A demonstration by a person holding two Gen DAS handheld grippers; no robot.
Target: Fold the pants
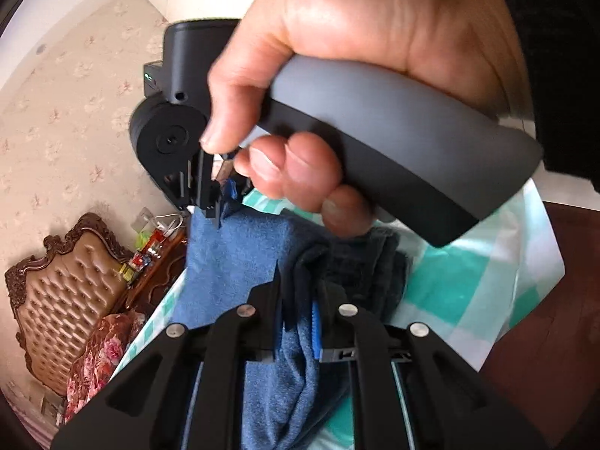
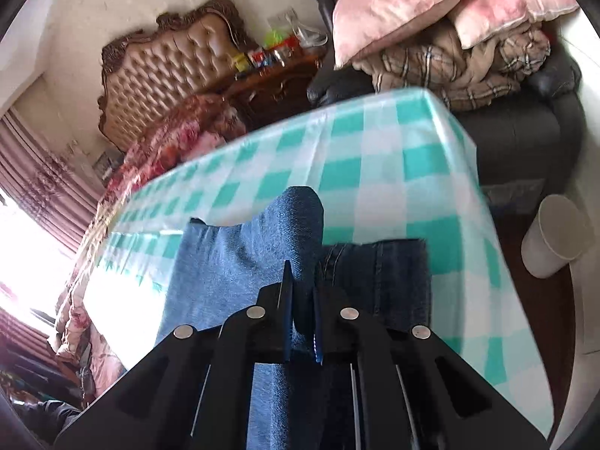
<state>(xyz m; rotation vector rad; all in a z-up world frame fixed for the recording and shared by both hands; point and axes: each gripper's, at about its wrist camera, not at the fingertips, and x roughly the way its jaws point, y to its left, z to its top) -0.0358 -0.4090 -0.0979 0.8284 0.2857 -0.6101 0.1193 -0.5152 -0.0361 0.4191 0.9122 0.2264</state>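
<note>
Two grippers [image 1: 300, 311] [image 2: 302, 311], one pants [image 2: 232, 262].

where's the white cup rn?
Right wrist view, far right: the white cup sits on the dark floor beside the checkered tablecloth, below the dark sofa.

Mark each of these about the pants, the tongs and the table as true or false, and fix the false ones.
1. Both tongs are shut on the blue pants. True: the left tongs and the right tongs each pinch denim.
2. The table wears a red striped cloth. False: the tablecloth is checked in teal and white.
3. A bare hand grips the handle of the other tool in the left wrist view. True.
4. The pants lie wholly on the floor. False: they rest on the table, with parts lifted in the tongs.
5. A white cup stands on the table. False: it sits below, beside the table's edge.
</note>
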